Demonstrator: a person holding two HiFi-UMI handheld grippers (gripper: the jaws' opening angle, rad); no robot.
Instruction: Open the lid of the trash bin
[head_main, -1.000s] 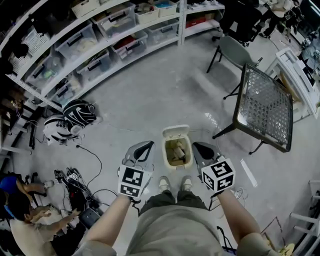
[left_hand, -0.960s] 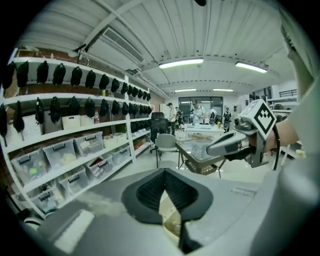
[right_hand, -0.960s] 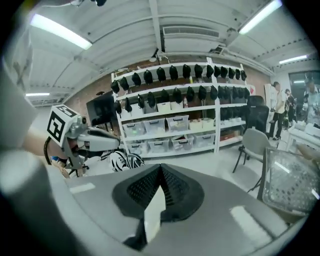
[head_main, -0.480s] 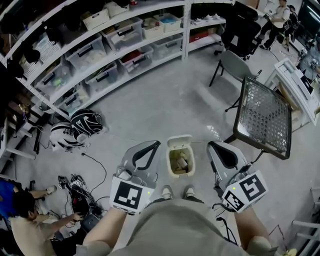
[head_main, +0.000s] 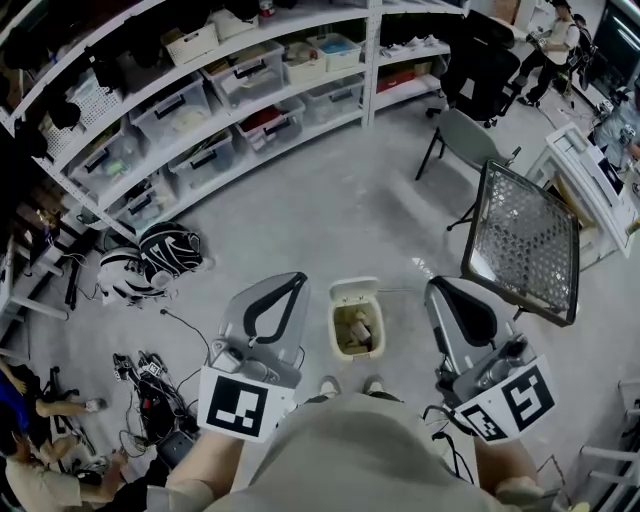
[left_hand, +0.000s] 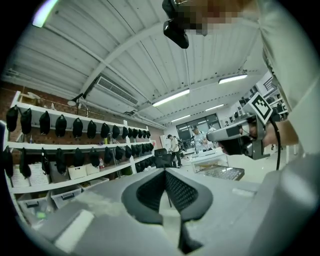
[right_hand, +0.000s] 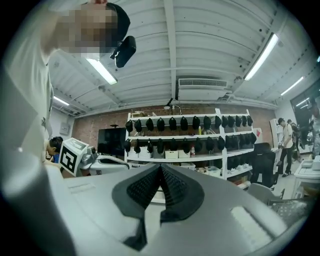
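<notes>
Your left gripper (left_hand: 165, 173): ribbed black pads pressed together at the tips, nothing between them. Right gripper (right_hand: 160, 168): the same, pads closed tip to tip, empty. Both gripper views look out level across the room and up at the ribbed white ceiling. The bin shows in neither.

In the head view the left gripper (head_main: 293, 287) and right gripper (head_main: 438, 288) are held out in front of you, one on either side of the bin, touching nothing. Each carries its black-and-white marker cube close to your body, left (head_main: 235, 405) and right (head_main: 510, 400).

The small cream rectangular plastic trash bin (head_main: 335, 338) stands on the grey concrete floor (head_main: 330, 200) between the two grippers, just ahead of your pale shoes (head_main: 326, 386). Its lid (head_main: 354, 292) is up, tipped back on the far side. Crumpled rubbish (head_main: 358, 330) lies inside.

Farther out:
- A black wire-mesh table (head_main: 525, 240) stands to the right of the bin, with a grey chair (head_main: 465, 130) beyond it.
- Long white shelves (head_main: 230, 100) loaded with clear plastic storage boxes (head_main: 185, 105) curve along the back.
- Black-and-white striped bags (head_main: 150, 255) sit on the floor to the left.
- A tangle of black cables (head_main: 150, 385) lies at lower left, beside a person sitting on the floor (head_main: 35, 480).
</notes>
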